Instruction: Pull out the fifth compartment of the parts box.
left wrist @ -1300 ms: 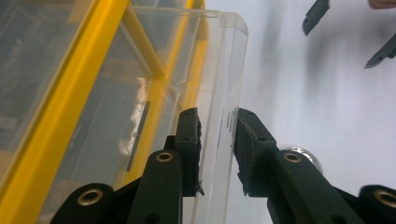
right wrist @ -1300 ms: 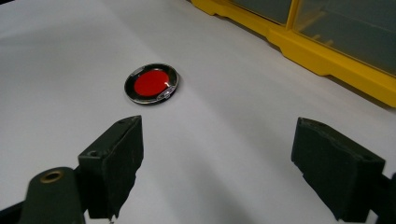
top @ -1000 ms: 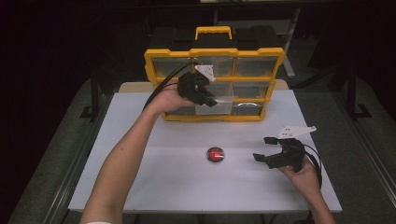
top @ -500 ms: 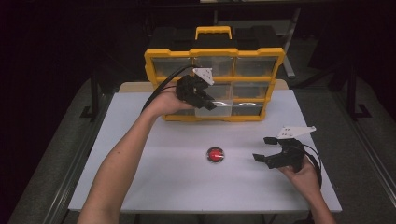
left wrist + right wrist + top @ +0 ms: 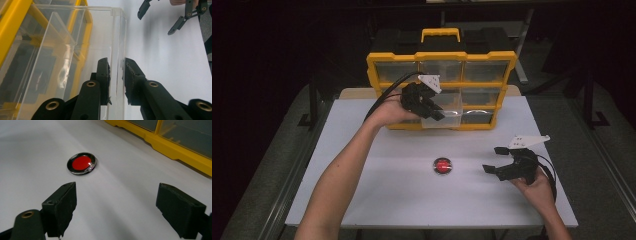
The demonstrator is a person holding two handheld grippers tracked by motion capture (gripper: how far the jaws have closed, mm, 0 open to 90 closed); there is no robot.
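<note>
A yellow organizer case (image 5: 377, 62) with clear drawers stands upright at the back of the white table (image 5: 362, 190). One clear drawer (image 5: 454, 114) in its bottom row sticks out a little. My left gripper (image 5: 438, 114) is shut on that drawer's front wall. In the left gripper view one pad (image 5: 103, 72) lies inside the clear drawer (image 5: 62, 50) and the other outside, with my left gripper (image 5: 117, 67) astride the wall. A round red disc with a dark rim (image 5: 442, 165) lies flat mid-table. My right gripper (image 5: 492, 159) stands open to its right, apart from the red disc (image 5: 81, 163).
The case's black base and yellow handle (image 5: 440, 34) rise behind the drawers. In the right gripper view the yellow case edge (image 5: 175, 152) runs along the upper right, and my right gripper (image 5: 116, 186) has bare white table between its jaws. Dark floor surrounds the table.
</note>
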